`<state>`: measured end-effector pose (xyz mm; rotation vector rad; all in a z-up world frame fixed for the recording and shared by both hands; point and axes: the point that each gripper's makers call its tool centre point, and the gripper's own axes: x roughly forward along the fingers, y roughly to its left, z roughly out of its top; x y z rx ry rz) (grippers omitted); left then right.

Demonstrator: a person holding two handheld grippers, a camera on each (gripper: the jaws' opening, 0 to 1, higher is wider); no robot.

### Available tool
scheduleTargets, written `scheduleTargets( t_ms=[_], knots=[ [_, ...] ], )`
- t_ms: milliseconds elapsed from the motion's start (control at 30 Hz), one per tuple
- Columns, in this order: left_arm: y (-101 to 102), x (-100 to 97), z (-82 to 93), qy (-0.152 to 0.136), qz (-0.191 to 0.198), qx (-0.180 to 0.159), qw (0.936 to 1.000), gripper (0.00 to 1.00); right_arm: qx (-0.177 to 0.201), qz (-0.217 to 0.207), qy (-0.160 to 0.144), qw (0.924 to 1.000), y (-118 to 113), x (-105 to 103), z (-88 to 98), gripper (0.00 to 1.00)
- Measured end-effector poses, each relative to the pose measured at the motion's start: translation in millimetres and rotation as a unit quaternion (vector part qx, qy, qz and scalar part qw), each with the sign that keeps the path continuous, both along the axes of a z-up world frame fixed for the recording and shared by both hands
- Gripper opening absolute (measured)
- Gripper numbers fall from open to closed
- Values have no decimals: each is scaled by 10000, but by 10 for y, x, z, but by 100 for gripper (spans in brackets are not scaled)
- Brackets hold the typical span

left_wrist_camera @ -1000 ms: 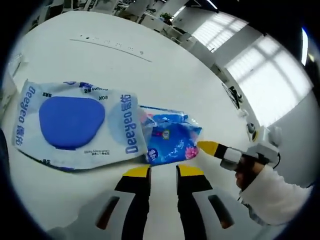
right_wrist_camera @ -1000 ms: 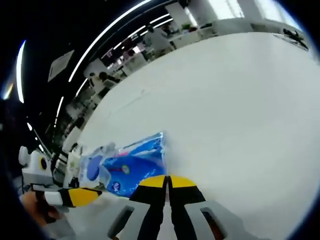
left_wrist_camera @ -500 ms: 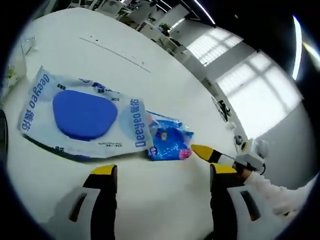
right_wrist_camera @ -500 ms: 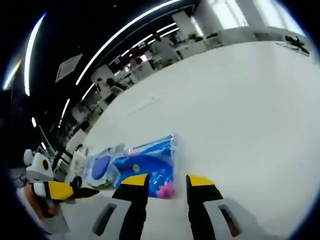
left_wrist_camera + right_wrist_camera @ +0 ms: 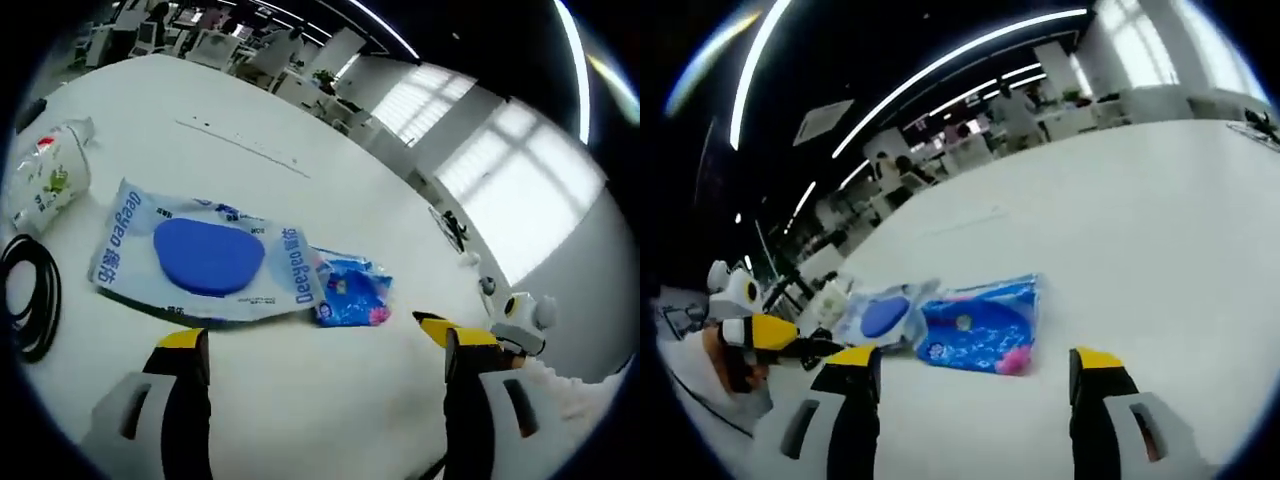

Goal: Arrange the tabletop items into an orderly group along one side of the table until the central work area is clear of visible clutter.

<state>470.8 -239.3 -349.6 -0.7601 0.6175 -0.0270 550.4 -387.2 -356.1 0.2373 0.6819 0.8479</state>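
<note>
On the white table (image 5: 300,400) lies a flat pale wipes pack (image 5: 205,258) with a blue oval lid. A small blue tissue pack (image 5: 352,297) touches its right end. My left gripper (image 5: 322,345) is open wide, holds nothing and hangs short of both packs. The yellow tip of my right gripper (image 5: 432,324) enters from the right, close to the tissue pack. In the right gripper view the tissue pack (image 5: 980,330) lies just ahead of my wide-open right gripper (image 5: 975,362). The wipes pack (image 5: 880,315) sits to its left, and the left gripper (image 5: 765,335) shows at the far left in a hand.
A white bottle (image 5: 45,175) lies on its side at the far left of the table. A coiled black cable (image 5: 25,295) rests below it. Beyond the packs the white table stretches bare. Office desks and windows stand in the background.
Both grippers have gone from nearly shut to wide open. Both cameras have drawn back from the packs, bringing the bottle and cable into the left gripper view. The packs lie where they were.
</note>
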Motion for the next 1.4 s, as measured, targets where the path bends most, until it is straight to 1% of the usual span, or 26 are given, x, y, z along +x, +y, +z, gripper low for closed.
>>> scheduleTargets(
  t_ms=[100,200,233,300,367,500,567,600,667,700,767,800,833,900,1000,1067,1167,1200,1267,1400],
  knots=[
    [40,-116,16,18,50,74,10000,100,54,-31,-82,9999,-47,-47,61,78],
    [128,-258,88,27,101,266,9996,100,165,-107,-90,9998,-117,-111,141,81],
    [172,-302,108,38,152,328,9993,100,175,-129,-89,9997,-134,-125,141,81],
    [333,-404,163,11,419,475,9980,100,228,-200,-101,9995,-192,-164,188,81],
    [433,-515,205,-5,497,474,9976,100,293,-284,-92,9991,-259,-166,192,82],
    [668,-721,241,32,727,641,9953,100,318,-413,-23,9986,-375,-233,168,82],
    [824,-828,251,43,916,694,9934,100,337,-451,13,9984,-404,-280,193,82],
    [939,-884,241,30,1003,719,9923,100,369,-483,21,9982,-419,-290,215,82],
    [966,-929,278,39,1089,815,9907,100,412,-515,24,9978,-433,-300,246,83],
    [1081,-993,280,70,1179,910,9888,100,427,-536,50,9976,-437,-321,258,84],
    [1285,-1101,305,80,1413,941,9855,100,422,-546,70,9976,-448,-339,296,84],
    [1347,-1134,324,55,1479,949,9844,100,394,-535,41,9978,-451,-347,320,84],
    [1462,-1184,347,26,1607,970,9822,100,372,-524,24,9979,-451,-354,350,84],
    [1586,-1250,367,25,1729,1017,9797,100,364,-516,35,9980,-446,-342,325,84],
    [1768,-1361,384,23,1877,1054,9766,100,354,-515,61,9980,-436,-324,347,84],
    [1837,-1426,406,62,1894,1126,9754,100,352,-508,55,9981,-433,-315,367,84],
    [1934,-1540,380,316,1658,1546,9735,100,325,-501,55,9982,-439,-301,377,84],
    [1950,-1584,349,466,1549,1654,9729,100,310,-504,79,9982,-442,-298,364,83],
    [1985,-1629,309,616,1394,1805,9717,100,269,-502,123,9983,-451,-293,333,83],
    [2065,-1629,327,539,1521,1715,9719,100,220,-511,162,9983,-467,-288,318,82]
  ],
)
